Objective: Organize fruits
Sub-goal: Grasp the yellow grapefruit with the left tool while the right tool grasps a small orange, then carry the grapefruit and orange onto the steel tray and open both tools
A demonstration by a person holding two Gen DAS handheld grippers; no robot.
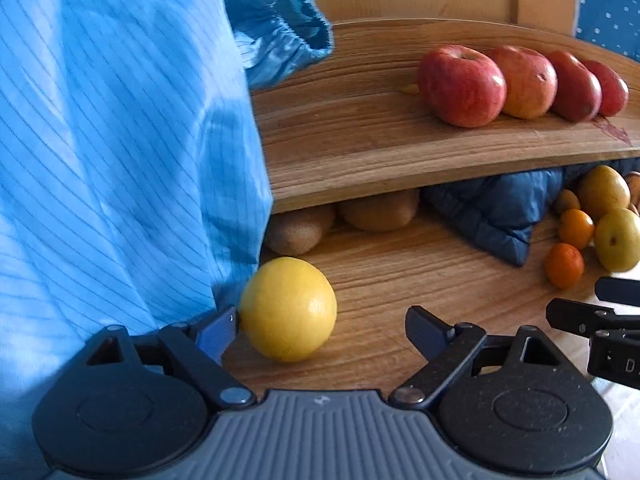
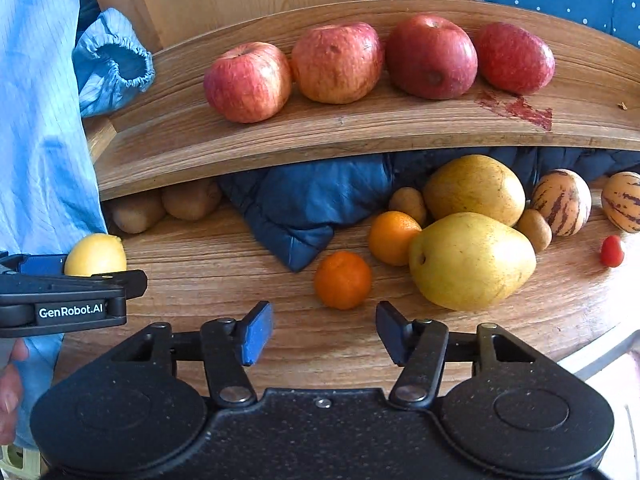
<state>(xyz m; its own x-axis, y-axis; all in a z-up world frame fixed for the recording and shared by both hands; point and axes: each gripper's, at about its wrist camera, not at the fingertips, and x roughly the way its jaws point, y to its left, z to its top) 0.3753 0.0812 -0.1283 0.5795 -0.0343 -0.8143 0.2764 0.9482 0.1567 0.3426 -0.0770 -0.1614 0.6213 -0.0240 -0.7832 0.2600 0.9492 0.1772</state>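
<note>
**Mia:** Where is the yellow fruit?

**Ben:** It sits on the wooden tabletop, low down and near the front. The left tool is open wide. One blue pad touches the fruit's left side. The other pad is well apart from it, so nothing is gripped.

**Mia:** What about the other tool?

**Ben:** The right tool is open too, and it holds nothing. It hangs just in front of a small orange.

**Mia:** What else is close by?

**Ben:** A light blue cloth hangs right beside the yellow fruit. Two brown kiwis lie behind it, under the edge of a shelf. Four red apples stand in a neat row on that shelf. To the right are two big pears, another orange, two striped fruits and a dark blue padded cloth.

**Mia:** So what should the left tool do?

**Ben:** It looks ready to pick up the yellow fruit. The fruit is round and may roll. The tool should slide a bit left so the fruit sits in the middle. Then it should close slowly and gently. It should also stay off the hanging cloth, so the cloth does not get pinched.
</note>
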